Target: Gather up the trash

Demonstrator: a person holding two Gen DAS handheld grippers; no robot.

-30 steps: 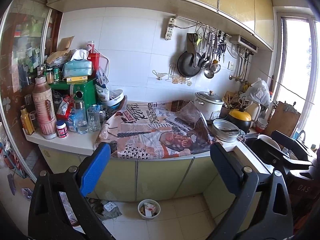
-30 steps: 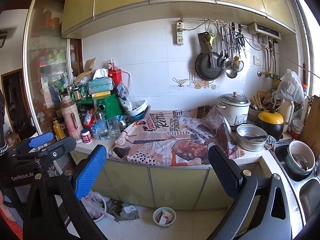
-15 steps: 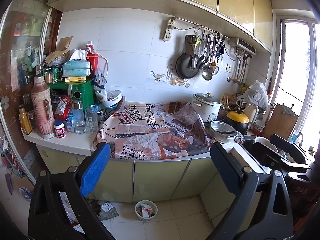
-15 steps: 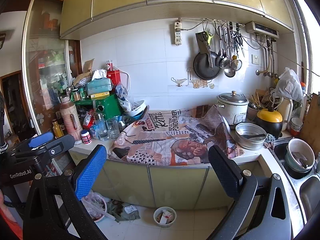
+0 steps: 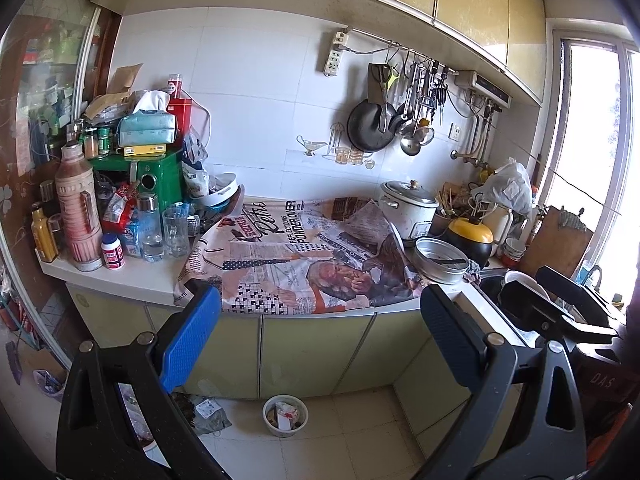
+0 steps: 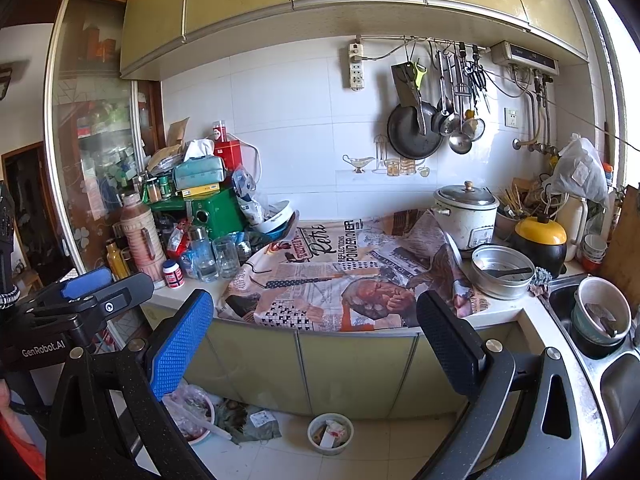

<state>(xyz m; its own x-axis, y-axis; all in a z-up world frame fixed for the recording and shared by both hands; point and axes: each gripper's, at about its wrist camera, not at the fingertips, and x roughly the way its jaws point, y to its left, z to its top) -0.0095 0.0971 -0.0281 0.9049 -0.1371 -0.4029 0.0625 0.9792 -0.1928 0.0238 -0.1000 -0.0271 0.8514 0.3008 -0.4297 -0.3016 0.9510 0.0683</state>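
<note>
Both tongs, left [image 5: 320, 336] and right [image 6: 316, 340], hang wide open and empty well back from the surface [image 6: 496, 312], trash sits on the floor below them by the bowl [image 6: 330, 433], so I'd drop low and pinch the crumpled wrapper [image 6: 256, 424] first.

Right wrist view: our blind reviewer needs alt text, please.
The open right gripper, empty, faces a cluttered kitchen counter draped in a newspaper-print cloth. A small bowl of trash sits on the floor tiles below; the left gripper shows at left.
</note>
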